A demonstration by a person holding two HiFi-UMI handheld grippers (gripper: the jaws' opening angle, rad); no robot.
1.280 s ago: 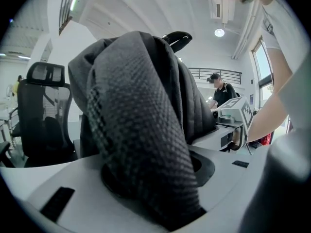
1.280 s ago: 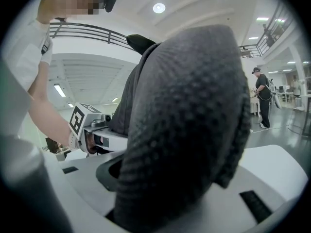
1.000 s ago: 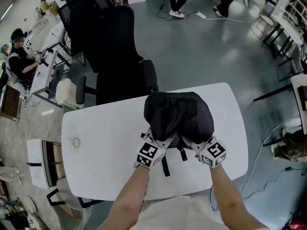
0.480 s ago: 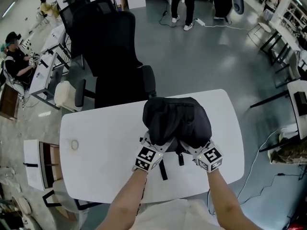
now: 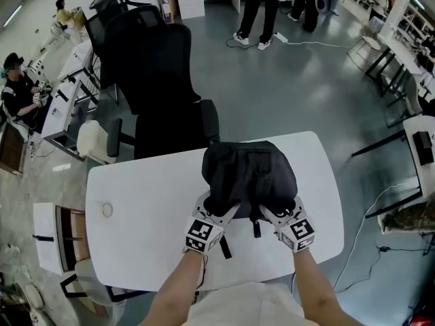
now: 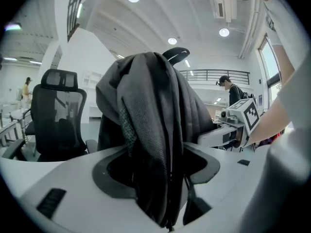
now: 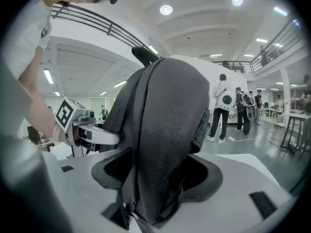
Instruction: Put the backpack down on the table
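Observation:
The black backpack (image 5: 250,172) sits upright on the white table (image 5: 143,195), its shoulder straps facing me. My left gripper (image 5: 219,208) is at its near left side and my right gripper (image 5: 273,209) at its near right. In the left gripper view a dark strap (image 6: 160,178) hangs loosely between wide jaws, with gaps on both sides. In the right gripper view the mesh strap (image 7: 165,169) likewise stands between spread jaws without being pinched. Both sets of jaws have just been opening. Each gripper shows in the other's view: the right gripper (image 6: 233,125) and the left gripper (image 7: 90,130).
A black office chair (image 5: 166,80) stands just beyond the table's far edge. A small ring (image 5: 107,210) lies on the table's left part. People (image 5: 262,12) stand on the grey floor further off, and desks line both sides of the room.
Both grippers' jaws have spread off the backpack's straps. My left gripper has drawn back a little toward me. The backpack stays upright on the table.

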